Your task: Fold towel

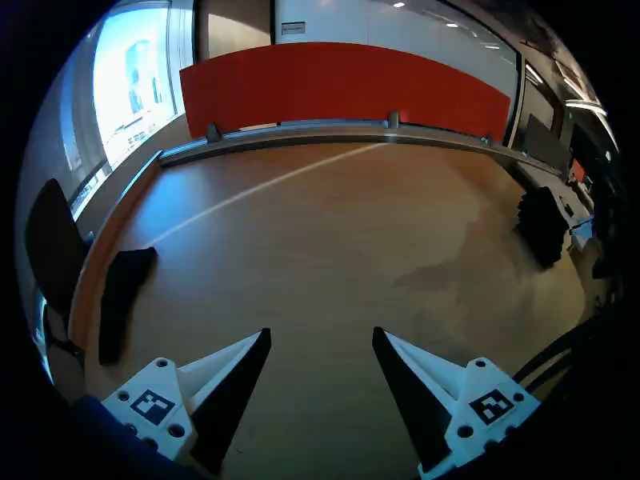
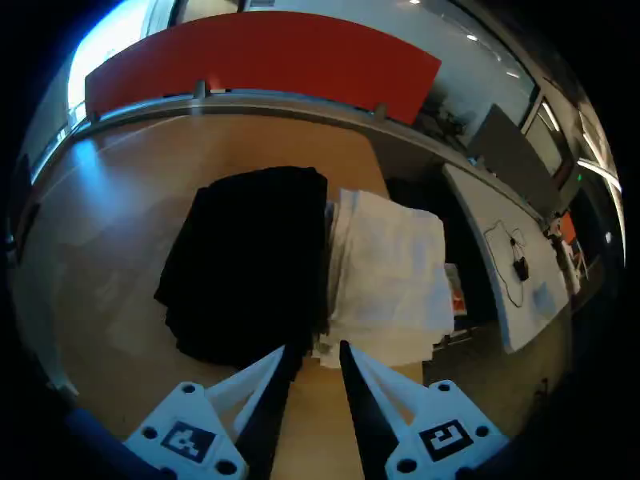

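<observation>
The left tongs (image 1: 320,332) are spread wide, nothing between their dark inner faces, and they hover over bare wood of the bench (image 1: 336,240), well short of the red screen (image 1: 344,88) that stands along its far edge. The right tongs (image 2: 314,348) are drawn in to a narrow gap but not pressed together. Bench wood shows between the two fingers, and they pinch nothing I can make out. Their tips point toward the red screen and sit right at the near edge of two folded piles. One tip lies over the hem of the black towel stack (image 2: 248,256), and the other is just beside the near corner of the white towel stack (image 2: 388,272). The two stacks lie side by side, touching along one long edge, between the right tongs and the red screen. The white stack is on the side toward the screen's right end, close to the bench's end. In the left gripper view, a dark cloth (image 1: 120,296) lies along the bench edge below the screen's left end, partly over the rim. A black pile (image 1: 544,224) sits near the opposite edge, below the screen's right end; whether it is folded is too small to tell. Past the screen's right end stands a second, pale surface (image 2: 496,232) with a thin cable on it.
</observation>
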Available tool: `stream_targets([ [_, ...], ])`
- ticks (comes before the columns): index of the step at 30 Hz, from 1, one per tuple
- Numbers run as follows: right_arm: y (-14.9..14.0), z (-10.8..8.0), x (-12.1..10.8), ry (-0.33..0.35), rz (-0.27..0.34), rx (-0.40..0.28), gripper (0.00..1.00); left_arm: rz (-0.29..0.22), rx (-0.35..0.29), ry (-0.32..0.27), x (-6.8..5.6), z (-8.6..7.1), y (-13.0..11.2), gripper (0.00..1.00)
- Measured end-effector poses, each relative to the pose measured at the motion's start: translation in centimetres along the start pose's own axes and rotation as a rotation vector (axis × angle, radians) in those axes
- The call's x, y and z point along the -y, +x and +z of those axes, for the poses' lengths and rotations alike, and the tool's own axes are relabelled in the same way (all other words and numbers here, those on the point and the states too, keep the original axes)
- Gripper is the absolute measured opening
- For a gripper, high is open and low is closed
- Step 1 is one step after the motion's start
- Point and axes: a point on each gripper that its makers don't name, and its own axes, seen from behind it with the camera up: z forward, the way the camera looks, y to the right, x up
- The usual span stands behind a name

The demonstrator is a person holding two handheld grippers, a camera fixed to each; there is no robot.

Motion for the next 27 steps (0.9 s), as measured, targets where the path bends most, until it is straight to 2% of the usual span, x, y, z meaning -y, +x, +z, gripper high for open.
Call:
stream_targets([
  [4, 0.1, -0.4, 0.0, -0.007, 0.014, -0.025, 0.82, 0.003, -0.004, -0.003, -0.1, 0.0, 0.2, 0.94],
  [7, 0.3, -0.6, 0.1, -0.004, 0.025, -0.04, 0.95, 0.004, -0.007, -0.007, -0.2, 0.0, 0.3, 0.94],
  [17, 1.6, -1.4, 0.8, -0.001, 0.032, -0.084, 0.96, 0.004, -0.018, -0.012, -0.2, -0.2, 0.8, 0.94],
  [27, 5.8, -3.3, 3.6, 0.04, 0.097, -0.245, 0.96, -0.004, -0.035, -0.017, 0.0, -0.3, 1.5, 0.94],
])
